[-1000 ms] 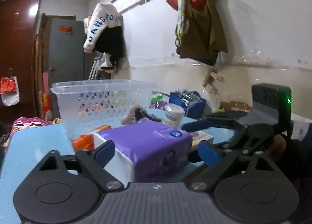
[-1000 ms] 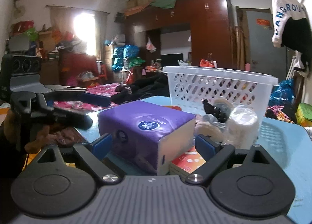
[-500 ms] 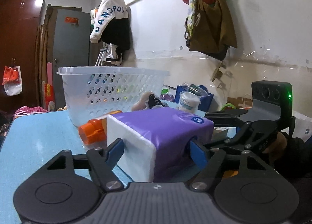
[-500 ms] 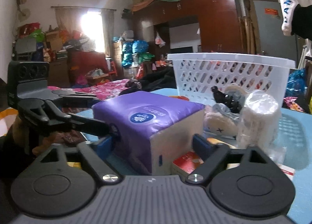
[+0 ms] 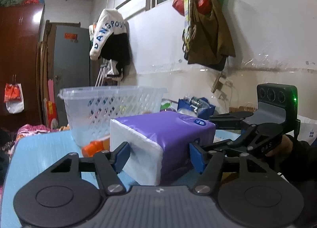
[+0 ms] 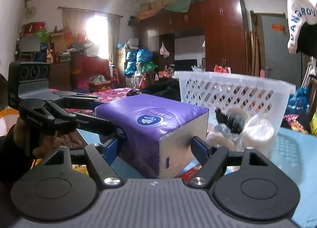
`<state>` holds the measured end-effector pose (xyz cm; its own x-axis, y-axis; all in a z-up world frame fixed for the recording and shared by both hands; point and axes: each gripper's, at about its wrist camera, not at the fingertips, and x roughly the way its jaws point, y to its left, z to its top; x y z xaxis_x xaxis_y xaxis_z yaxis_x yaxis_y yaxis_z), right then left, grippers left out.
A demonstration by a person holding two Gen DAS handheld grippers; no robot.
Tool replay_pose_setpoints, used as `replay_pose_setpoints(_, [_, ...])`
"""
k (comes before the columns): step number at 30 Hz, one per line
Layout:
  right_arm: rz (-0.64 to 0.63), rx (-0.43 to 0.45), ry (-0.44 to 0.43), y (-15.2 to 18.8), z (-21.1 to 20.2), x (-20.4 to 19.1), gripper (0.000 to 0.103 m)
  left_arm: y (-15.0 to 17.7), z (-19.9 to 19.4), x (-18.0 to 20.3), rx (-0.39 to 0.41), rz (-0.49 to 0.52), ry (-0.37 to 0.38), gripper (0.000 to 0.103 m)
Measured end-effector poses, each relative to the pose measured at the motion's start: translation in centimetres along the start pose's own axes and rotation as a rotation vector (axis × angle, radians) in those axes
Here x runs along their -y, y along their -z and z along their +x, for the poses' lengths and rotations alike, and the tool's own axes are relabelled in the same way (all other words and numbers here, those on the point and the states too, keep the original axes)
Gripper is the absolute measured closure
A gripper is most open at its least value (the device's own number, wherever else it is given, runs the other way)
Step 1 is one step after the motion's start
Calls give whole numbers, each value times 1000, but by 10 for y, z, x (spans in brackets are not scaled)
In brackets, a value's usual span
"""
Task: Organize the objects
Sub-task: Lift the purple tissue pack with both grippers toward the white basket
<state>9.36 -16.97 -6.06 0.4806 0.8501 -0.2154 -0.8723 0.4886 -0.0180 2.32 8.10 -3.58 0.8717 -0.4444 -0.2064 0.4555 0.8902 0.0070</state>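
Progress: early stage, by my assessment. The white lattice basket (image 5: 111,113) shows nothing clearly inside it through its wall, while loose items lie on the blue surface (image 5: 39,154) outside it: an orange item (image 5: 93,147) at its foot, plus a black-and-grey bundle (image 6: 229,122) and a pale roll (image 6: 259,134) just beside it. Sorting of these is yet to be done.

Item in hand: the purple tissue pack (image 5: 164,138) sits in front of the basket, near it. Whether its base touches the surface cannot be told.

Left claw (image 5: 159,153): closed on the pack, blue pads pressed against its white end face and its purple side.

Right claw (image 6: 156,146): likewise clamped on the same pack from the opposite corner, pads bearing on the purple wrap and the grey end face.

Pose: both tools are held low and level, facing each other across the pack, fingers roughly horizontal. The person's hands grip the handles behind.
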Motion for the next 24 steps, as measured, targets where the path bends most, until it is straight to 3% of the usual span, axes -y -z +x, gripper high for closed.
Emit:
replay_pose_setpoints(7, [-34,27,37,-26,-1,4,26,-30,1,14,51,66,-24,37])
replay_pose_setpoints(14, [-94,113,82,-86,-4,23,26,-102,11,16,137,138,-54,37])
replay_pose_setpoints(19, [-150,135,128,-120,9,38,26,-150,35,4,159,158,-76,37])
replay_pose_setpoints(24, [-169,110,157,-138,41,64,26,-173,69,-11,151,153,-113,37])
